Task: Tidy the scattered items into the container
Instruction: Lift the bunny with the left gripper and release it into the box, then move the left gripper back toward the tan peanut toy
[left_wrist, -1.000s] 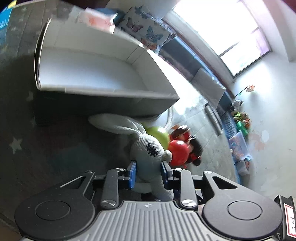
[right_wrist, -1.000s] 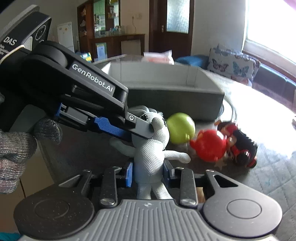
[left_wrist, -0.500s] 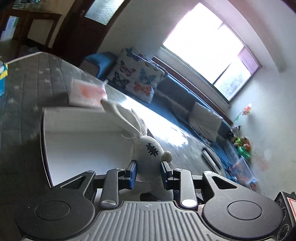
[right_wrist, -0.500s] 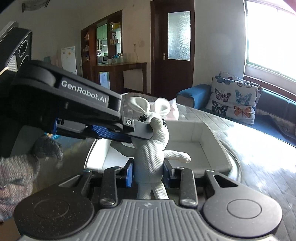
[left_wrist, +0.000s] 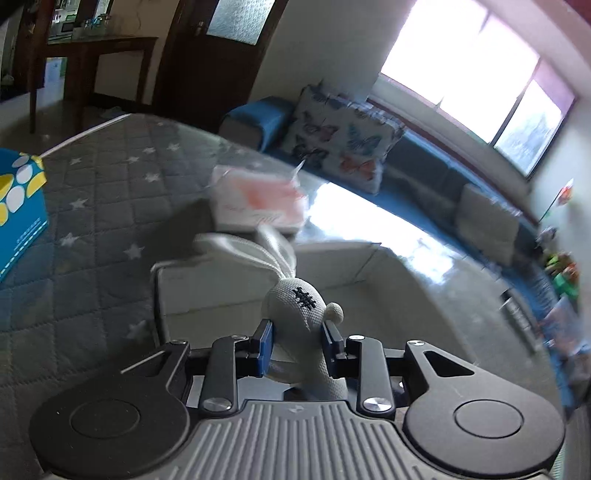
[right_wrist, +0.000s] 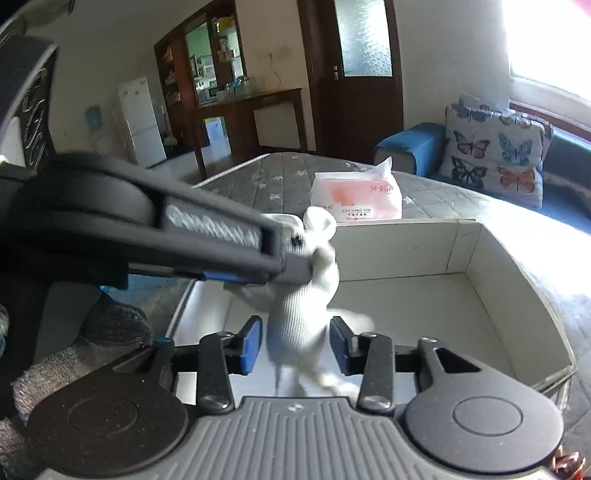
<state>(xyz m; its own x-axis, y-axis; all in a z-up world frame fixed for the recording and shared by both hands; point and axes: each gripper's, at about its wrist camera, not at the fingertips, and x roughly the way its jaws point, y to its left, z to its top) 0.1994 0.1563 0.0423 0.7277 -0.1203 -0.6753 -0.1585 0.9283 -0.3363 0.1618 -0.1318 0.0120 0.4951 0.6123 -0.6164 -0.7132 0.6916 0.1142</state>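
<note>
A white knitted bunny (left_wrist: 295, 299) hangs over the open white box (left_wrist: 388, 291). My left gripper (left_wrist: 297, 338) is shut on the bunny's head. In the right wrist view the bunny (right_wrist: 306, 314) hangs between the fingers of my right gripper (right_wrist: 295, 343), whose jaws stand slightly apart from its body. The left gripper (right_wrist: 280, 264) reaches in from the left and holds the bunny's head. The box (right_wrist: 491, 295) lies below and beyond, its inside empty.
A pink-and-white tissue pack (right_wrist: 356, 195) lies on the grey starred tablecloth (left_wrist: 103, 192) behind the box. A blue carton (left_wrist: 18, 206) stands at the far left. A sofa with butterfly cushions (right_wrist: 495, 151) is beyond the table.
Both grippers carried the bunny up from the table and over the box. The right gripper's jaws have opened off the bunny's body. The ball and red toys have left view.
</note>
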